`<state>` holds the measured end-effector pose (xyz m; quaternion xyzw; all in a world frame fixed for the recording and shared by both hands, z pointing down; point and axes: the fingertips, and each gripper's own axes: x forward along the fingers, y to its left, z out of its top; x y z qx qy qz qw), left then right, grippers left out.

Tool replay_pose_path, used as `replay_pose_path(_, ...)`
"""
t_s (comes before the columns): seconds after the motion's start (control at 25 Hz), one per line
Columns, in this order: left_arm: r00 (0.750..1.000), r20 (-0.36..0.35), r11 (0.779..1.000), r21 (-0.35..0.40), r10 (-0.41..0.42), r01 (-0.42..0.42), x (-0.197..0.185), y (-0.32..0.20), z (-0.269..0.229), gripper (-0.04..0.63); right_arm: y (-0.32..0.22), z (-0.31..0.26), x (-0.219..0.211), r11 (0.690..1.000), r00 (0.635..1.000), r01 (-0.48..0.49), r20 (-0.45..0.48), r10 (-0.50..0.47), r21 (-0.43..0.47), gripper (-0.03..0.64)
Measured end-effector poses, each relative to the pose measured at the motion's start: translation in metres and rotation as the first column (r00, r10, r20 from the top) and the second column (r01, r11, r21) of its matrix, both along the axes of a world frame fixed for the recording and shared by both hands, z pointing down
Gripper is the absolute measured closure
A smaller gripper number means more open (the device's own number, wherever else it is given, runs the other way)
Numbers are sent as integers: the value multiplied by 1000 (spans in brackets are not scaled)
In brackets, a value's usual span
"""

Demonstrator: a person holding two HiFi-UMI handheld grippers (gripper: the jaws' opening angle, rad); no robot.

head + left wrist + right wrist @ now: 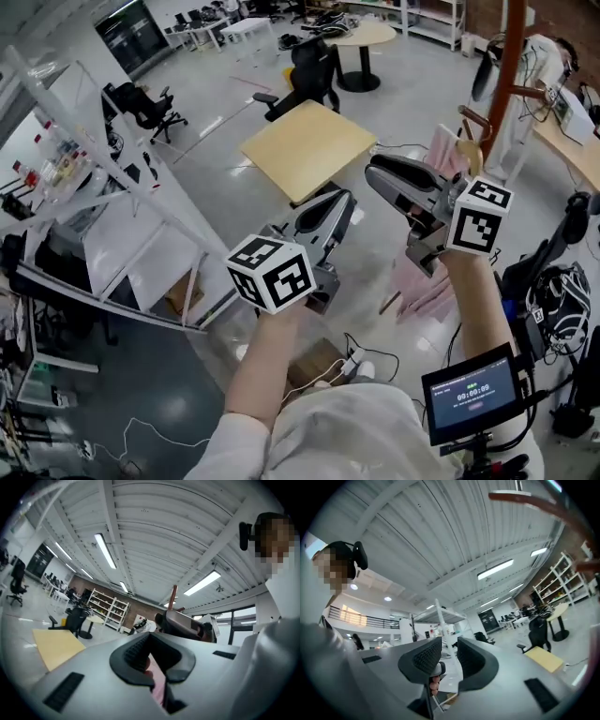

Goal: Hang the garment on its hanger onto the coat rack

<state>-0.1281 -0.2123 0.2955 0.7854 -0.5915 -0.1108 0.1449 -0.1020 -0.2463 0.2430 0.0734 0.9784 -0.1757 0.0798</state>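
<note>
We hold the left gripper and right gripper with jaws parted and empty. At two o'clock the pink garment on its wooden hanger seemingly hangs from the coat rack. Swinging the right gripper could nudge it off.

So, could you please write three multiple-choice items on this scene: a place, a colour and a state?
1. Where does the garment hang? A on the square table; B beside the coat rack pole; C between the left gripper's jaws.
2. What colour is it? A pink; B green; C black.
3. How do the right gripper jaws stand? A shut on the hanger; B apart, nothing between; C pressed together.
Answers: B, it hangs by the pole at the head view's right; A, its cloth is pink; B, the right gripper view shows a clear gap.
</note>
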Motion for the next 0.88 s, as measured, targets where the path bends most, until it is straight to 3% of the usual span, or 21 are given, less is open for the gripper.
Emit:
replay_pose_path(0.12, 986, 33, 987, 20, -162, 161, -52, 70, -20, 589, 72, -15, -59, 982, 982, 188, 20, -188, 10, 505)
replay_pose_path(0.24, 960, 50, 961, 26, -275, 274, -97, 138, -28, 589, 141, -17, -106, 948, 948, 318, 29, -318, 12, 506)
replay_pose_path(0.32, 927, 57, 928, 24, -372, 371, -125, 184, -29, 589, 186, -14, -135, 905, 904, 426, 34, -426, 11, 506)
replay_pose_path(0.44, 860, 54, 861, 17, -508, 508, -160, 254, -23, 589, 257, -3, -172, 822, 821, 570, 38, -570, 1, 509)
replay_pose_path(0.6, 777, 61, 778, 3, -627, 628, -187, 337, -10, 589, 338, 18, -204, 729, 730, 683, 37, -682, -34, 566)
replay_pose_path(0.68, 748, 47, 748, -8, -662, 663, -193, 369, 1, 589, 368, 30, -213, 694, 696, 718, 41, -717, -64, 604)
replay_pose_path(0.76, 725, 24, 725, -24, -688, 689, -196, 394, 13, 589, 390, 42, -218, 668, 673, 739, 40, -739, -90, 604)
replay_pose_path(0.88, 696, -2, 695, -59, -718, 716, -197, 422, 33, 589, 412, 63, -221, 658, 663, 746, 14, -749, -106, 606)
